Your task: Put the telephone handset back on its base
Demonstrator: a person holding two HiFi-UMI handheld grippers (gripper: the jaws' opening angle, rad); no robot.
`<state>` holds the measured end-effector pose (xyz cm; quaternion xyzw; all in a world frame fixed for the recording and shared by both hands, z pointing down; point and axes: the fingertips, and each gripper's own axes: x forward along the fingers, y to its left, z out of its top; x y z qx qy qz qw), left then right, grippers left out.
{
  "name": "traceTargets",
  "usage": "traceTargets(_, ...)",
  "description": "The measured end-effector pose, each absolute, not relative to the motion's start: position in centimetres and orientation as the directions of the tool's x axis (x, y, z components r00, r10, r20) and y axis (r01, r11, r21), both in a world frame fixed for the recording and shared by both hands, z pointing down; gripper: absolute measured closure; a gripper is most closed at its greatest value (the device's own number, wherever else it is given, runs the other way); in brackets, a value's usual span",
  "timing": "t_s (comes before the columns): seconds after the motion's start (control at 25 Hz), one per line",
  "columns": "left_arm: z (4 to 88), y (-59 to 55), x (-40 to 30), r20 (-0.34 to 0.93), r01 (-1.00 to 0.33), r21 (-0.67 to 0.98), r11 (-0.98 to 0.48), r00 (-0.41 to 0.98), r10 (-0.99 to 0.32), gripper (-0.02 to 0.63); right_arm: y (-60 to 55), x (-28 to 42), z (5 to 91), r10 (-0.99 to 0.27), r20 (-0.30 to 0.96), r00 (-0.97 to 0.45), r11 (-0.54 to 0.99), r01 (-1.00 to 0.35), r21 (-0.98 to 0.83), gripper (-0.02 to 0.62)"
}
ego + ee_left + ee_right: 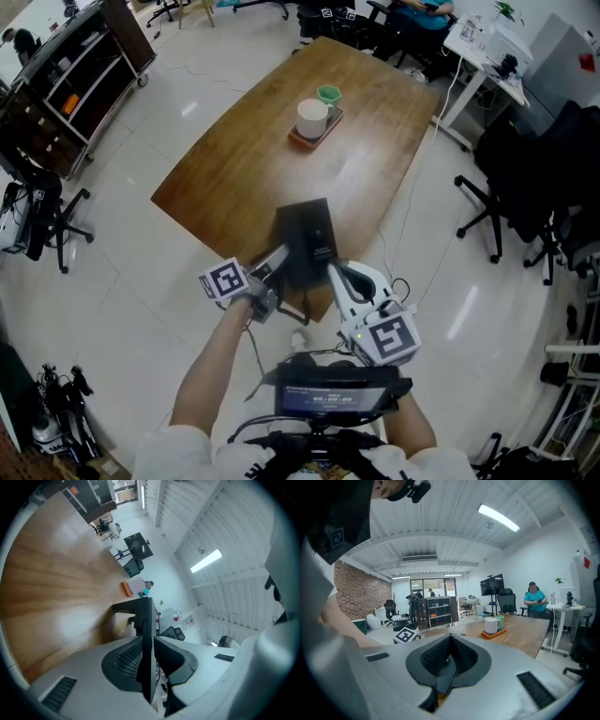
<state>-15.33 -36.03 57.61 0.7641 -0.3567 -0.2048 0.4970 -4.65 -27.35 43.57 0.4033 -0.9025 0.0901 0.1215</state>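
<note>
A black flat object (305,239) lies at the near edge of the wooden table (234,169); whether it is the telephone I cannot tell, and no handset shows apart from it. My left gripper (277,267) reaches its left side. In the left gripper view the object is a thin black plate (146,620) seen edge-on, with the left gripper (149,639) shut on it, a pad against each face. My right gripper (333,272) sits at the object's right edge. In the right gripper view its (450,641) pads meet, with nothing clearly between them.
A white mug (311,117) and a green mug (329,95) stand on an orange tray (302,141) at mid-table. Black office chairs (525,187) stand to the right, a dark shelf unit (84,84) at far left. A seated person (534,599) is beyond the table.
</note>
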Motion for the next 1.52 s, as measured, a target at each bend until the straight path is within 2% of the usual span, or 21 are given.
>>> traceTargets(0.56,55.5,-34.3,-16.6,0.018,-0.394,0.875,-0.283,0.610,-0.792,0.549,-25.8,-4.3,42.4,-0.706,0.270,-0.655,0.670,-0.741,-0.045,0.597)
traceTargets(0.76,53.0,-32.5,-15.6,-0.018,-0.425,0.837,-0.345,0.609,-0.793,0.609,-24.5,-3.8,41.7,-0.704,0.252,-0.664,0.680,-0.732,-0.032,0.597)
traceTargets(1.04,49.5,-29.1,-14.2,-0.086,-0.420,0.807,-0.414,0.610,-0.787,0.614,-22.0,-3.4,39.4,-0.702,0.215,-0.679,0.696,-0.718,0.000,0.597)
traceTargets(1.28,43.7,-24.9,-11.1,-0.187,-0.430,0.731,-0.530,0.622,-0.761,0.614,-18.6,-2.0,37.7,-0.700,0.177,-0.692,0.706,-0.708,0.019,0.597)
traceTargets(1.52,38.6,-18.5,-7.9,-0.210,-0.526,0.577,-0.625,0.643,-0.736,0.614,-13.5,-1.0,36.6,-0.686,0.144,-0.714,0.724,-0.688,0.038,0.597)
